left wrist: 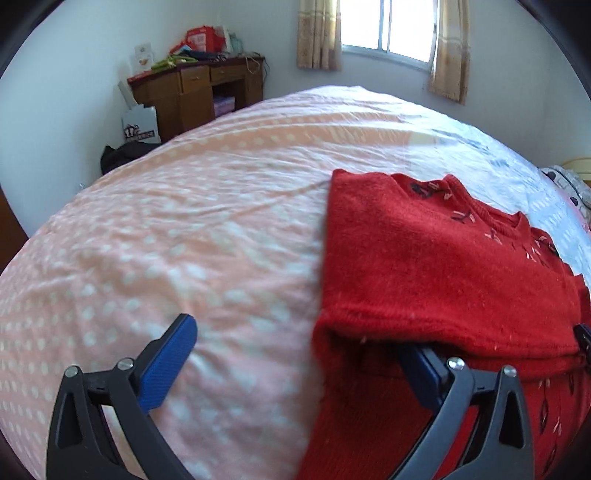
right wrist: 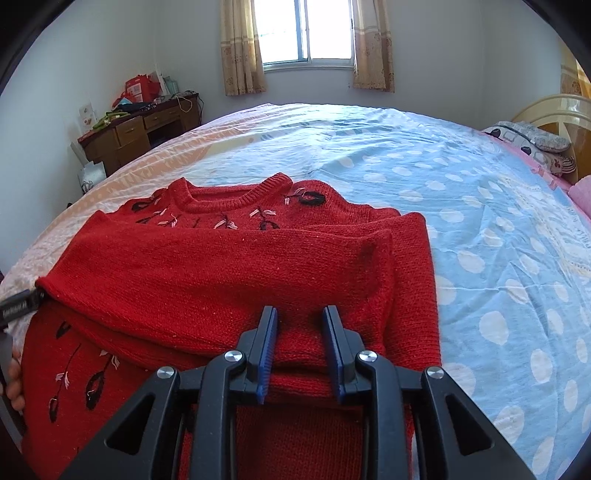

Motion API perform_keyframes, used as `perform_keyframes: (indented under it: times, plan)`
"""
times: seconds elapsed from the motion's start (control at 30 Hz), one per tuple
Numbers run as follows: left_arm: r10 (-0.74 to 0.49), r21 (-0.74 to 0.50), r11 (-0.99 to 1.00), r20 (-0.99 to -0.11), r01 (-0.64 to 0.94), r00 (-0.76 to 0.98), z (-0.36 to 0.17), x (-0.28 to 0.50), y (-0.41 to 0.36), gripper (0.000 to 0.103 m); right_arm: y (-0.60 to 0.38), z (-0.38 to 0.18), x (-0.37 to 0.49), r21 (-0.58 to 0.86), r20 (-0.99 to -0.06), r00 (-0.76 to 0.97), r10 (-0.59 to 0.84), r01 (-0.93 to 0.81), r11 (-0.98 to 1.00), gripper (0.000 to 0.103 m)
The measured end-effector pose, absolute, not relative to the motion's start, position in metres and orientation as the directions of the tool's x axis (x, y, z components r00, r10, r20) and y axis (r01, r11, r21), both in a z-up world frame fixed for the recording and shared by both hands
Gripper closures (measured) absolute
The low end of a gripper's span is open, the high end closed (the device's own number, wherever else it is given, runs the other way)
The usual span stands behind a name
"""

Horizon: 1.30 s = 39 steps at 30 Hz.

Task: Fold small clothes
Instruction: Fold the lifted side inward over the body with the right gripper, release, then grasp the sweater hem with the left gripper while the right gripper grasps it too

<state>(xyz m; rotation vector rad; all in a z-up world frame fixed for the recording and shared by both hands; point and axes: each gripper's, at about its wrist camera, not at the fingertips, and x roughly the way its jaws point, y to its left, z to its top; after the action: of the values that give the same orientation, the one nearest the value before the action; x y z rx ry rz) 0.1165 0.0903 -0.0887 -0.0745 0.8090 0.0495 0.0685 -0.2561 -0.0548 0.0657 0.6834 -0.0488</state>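
Note:
A red knit sweater (right wrist: 229,266) with black and pink embroidery lies on the bed, collar towards the window, one sleeve (right wrist: 221,280) folded across its chest. My right gripper (right wrist: 300,317) sits over the sweater's right side, and a bunched ridge of the red knit is pinched between its blue pads. In the left wrist view the sweater (left wrist: 424,266) fills the right half. My left gripper (left wrist: 295,336) stands wide open. Its left finger (left wrist: 173,354) hovers over the pink sheet, and its right finger (left wrist: 424,373) is tucked under the sweater's folded edge.
The bed sheet is pink with white dots (left wrist: 184,240) on the left and blue with white dots (right wrist: 498,240) on the right. A cluttered wooden desk (right wrist: 136,133) stands at the back left, a curtained window (right wrist: 306,33) behind, and a pillow (right wrist: 535,144) and headboard at the right.

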Motion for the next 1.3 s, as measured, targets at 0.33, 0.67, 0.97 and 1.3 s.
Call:
perform_keyframes:
  times: [0.33, 0.67, 0.97, 1.3]
  plan:
    - [-0.101, -0.082, 0.995, -0.699, 0.061, 0.708, -0.071, 0.065, 0.089, 0.000, -0.259, -0.054, 0.070, 0.058, -0.638, 0.770, -0.005, 0.054, 0.997, 0.072]
    - [-0.261, -0.103, 0.959, -0.681, 0.263, 0.684, -0.050, -0.013, 0.138, 0.000, -0.256, 0.003, -0.063, 0.077, -0.591, 0.805, 0.057, -0.014, 0.997, 0.064]
    - [-0.298, -0.122, 0.941, -0.740, 0.315, 0.603, -0.074, -0.069, 0.154, 0.006, -0.274, -0.025, -0.169, 0.085, -0.676, 0.735, 0.044, 0.019, 0.996, 0.052]
    - [-0.387, -0.247, 0.910, -0.795, 0.333, 0.467, -0.093, -0.114, 0.162, 0.022, -0.266, -0.057, -0.212, 0.162, -0.747, 0.654, 0.120, 0.003, 0.987, 0.052]
